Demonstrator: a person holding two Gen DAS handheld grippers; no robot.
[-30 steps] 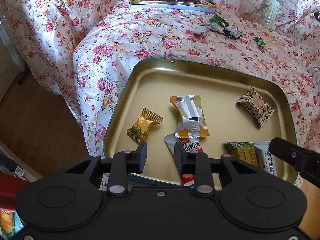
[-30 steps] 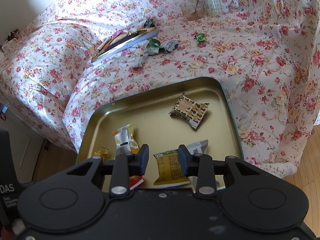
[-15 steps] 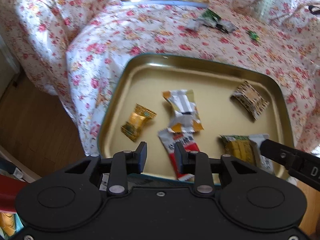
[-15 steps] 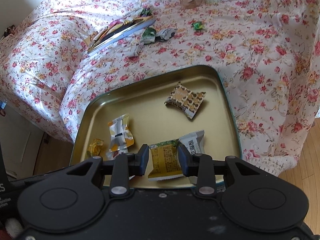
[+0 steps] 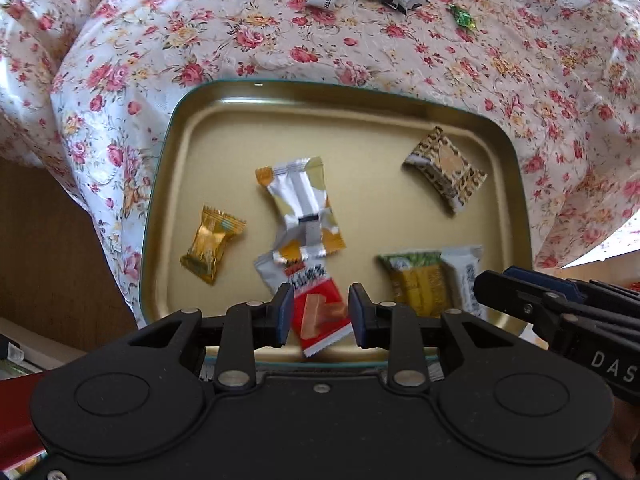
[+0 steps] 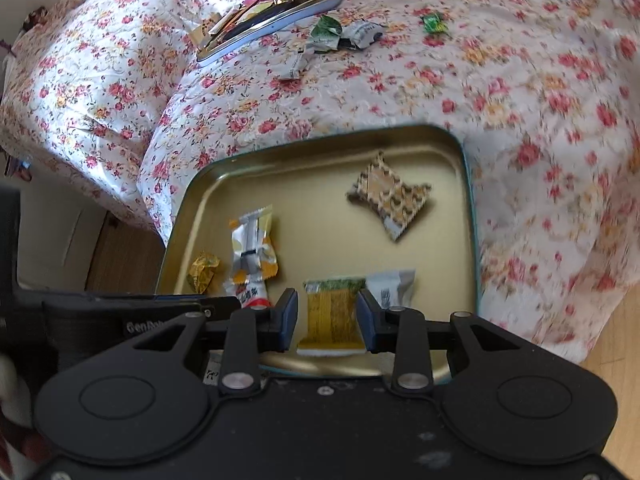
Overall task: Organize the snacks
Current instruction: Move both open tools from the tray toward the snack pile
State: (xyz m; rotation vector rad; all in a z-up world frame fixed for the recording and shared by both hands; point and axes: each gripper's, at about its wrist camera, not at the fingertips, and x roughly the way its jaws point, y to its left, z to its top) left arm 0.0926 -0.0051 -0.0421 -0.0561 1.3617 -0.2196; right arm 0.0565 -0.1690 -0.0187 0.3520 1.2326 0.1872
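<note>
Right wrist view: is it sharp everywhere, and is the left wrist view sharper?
Right wrist view: the floral cloth at the right smears with motion blur, and the leopard-print snack is soft. Left wrist view: mostly crisp, only the red packet near the left gripper blurs.

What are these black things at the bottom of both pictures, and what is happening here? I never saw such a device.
They are two hand-held grippers, each carrying a camera that looks along its two fingers. One picture comes from the left gripper, the other from the right gripper. Both are open and hold nothing. Below them a gold tin tray lies on a floral cloth. In it are wrapped snacks: a red-and-white packet framed by the left fingers, a yellow-green packet framed by the right fingers, and a leopard-print packet. More wrappers lie farther away.
</note>
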